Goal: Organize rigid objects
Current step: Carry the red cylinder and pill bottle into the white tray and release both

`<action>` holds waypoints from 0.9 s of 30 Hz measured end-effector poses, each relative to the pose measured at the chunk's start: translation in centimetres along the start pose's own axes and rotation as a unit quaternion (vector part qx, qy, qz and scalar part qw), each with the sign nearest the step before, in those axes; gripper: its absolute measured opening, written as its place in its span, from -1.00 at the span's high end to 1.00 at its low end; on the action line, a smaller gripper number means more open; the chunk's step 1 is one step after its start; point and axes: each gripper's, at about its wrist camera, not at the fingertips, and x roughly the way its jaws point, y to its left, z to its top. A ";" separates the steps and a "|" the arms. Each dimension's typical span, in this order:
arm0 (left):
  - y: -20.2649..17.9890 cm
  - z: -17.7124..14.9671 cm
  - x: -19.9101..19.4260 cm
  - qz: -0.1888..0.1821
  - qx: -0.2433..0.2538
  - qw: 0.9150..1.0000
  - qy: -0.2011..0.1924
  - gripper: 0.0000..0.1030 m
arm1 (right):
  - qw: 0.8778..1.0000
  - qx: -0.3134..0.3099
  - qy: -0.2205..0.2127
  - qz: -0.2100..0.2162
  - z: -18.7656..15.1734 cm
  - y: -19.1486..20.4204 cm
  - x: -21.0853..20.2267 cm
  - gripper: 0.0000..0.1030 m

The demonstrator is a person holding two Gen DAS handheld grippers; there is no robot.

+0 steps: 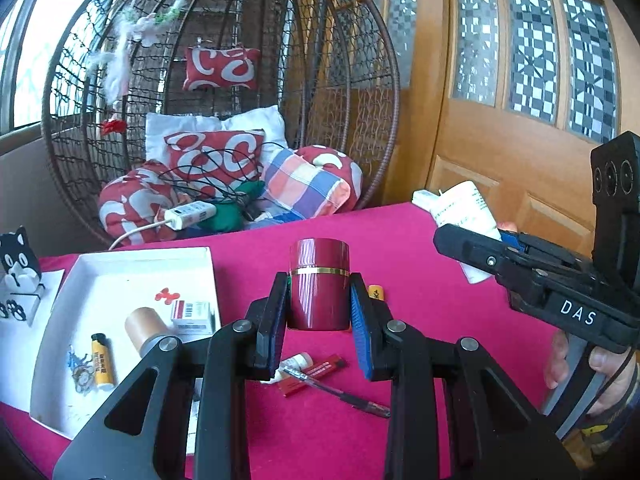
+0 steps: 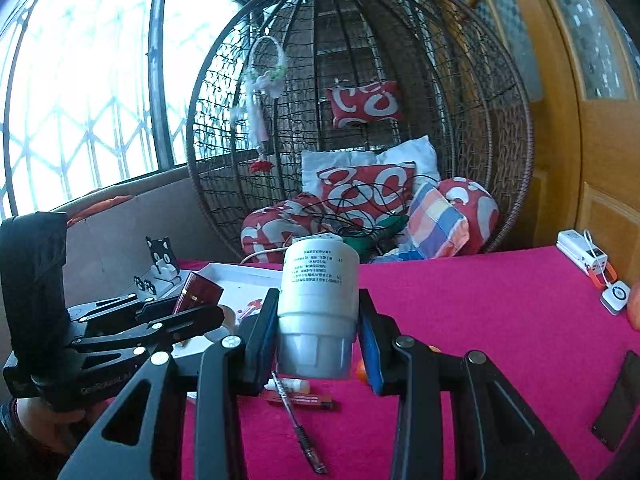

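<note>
A tray was set at the left of the table, with a lighter and small box in it; a pen lay to its right.

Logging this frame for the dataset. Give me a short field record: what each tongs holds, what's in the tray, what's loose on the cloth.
left tongs: shut on red canister, upright
right tongs: shut on white bottle, cap end toward the camera
white tray: yellow lighter, small box, brown cylinder, keychain
pink cloth: pen, red flat pack, small tube
</note>
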 end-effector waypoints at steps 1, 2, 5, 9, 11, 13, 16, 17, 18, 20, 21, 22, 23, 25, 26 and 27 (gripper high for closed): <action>0.2 0.0 -0.2 0.001 -0.003 1.000 -0.002 0.45 | 1.000 -0.002 0.001 0.000 0.0 0.1 0.1 0.30; 0.4 -0.1 -0.4 0.001 -0.005 1.000 -0.004 0.45 | 1.000 -0.004 0.003 0.002 0.0 0.3 0.2 0.30; 1.2 -0.2 -0.9 0.009 -0.010 1.000 -0.011 0.45 | 1.000 -0.008 0.008 0.004 0.1 0.9 0.7 0.30; 2.5 -0.5 -1.6 0.015 -0.022 1.000 -0.016 0.45 | 1.000 -0.014 0.013 0.009 0.2 1.8 1.1 0.30; 3.2 -0.7 -2.0 0.020 -0.029 0.999 -0.018 0.45 | 1.000 -0.019 0.016 0.012 0.2 2.3 1.5 0.30; 3.8 -0.9 -2.3 0.024 -0.036 0.999 -0.021 0.45 | 0.999 -0.023 0.020 0.016 0.3 2.8 1.8 0.30; 4.7 -1.0 -2.8 0.029 -0.043 0.998 -0.024 0.45 | 0.999 -0.033 0.024 0.022 0.4 3.8 2.3 0.30; 5.0 -1.1 -3.0 0.032 -0.045 0.998 -0.026 0.45 | 0.999 -0.037 0.025 0.023 0.4 4.0 2.5 0.30; 5.3 -1.2 -3.1 0.034 -0.047 0.998 -0.027 0.45 | 0.999 -0.041 0.027 0.025 0.5 4.4 2.7 0.30; 5.9 -1.3 -3.4 0.039 -0.052 0.997 -0.029 0.45 | 0.998 -0.044 0.029 0.029 0.4 4.9 3.0 0.30; 6.3 -1.5 -3.6 0.041 -0.056 0.997 -0.030 0.45 | 0.998 -0.047 0.031 0.031 0.5 5.2 3.2 0.30; 6.5 -1.5 -3.7 0.043 -0.057 0.997 -0.030 0.45 | 0.998 -0.048 0.032 0.033 0.5 5.4 3.3 0.30; 6.8 -1.5 -3.8 0.046 -0.059 0.997 -0.031 0.45 | 0.998 -0.050 0.034 0.035 0.5 5.7 3.6 0.30; 7.4 -1.7 -4.1 0.050 -0.064 0.996 -0.031 0.45 | 0.997 -0.052 0.038 0.040 0.6 6.2 4.1 0.30; 7.7 -1.8 -4.1 0.052 -0.066 0.996 -0.032 0.45 | 0.997 -0.054 0.039 0.043 0.6 6.5 4.4 0.30; 8.0 -1.9 -4.3 0.055 -0.069 0.996 -0.032 0.45 | 0.997 -0.055 0.040 0.045 0.7 6.8 4.6 0.30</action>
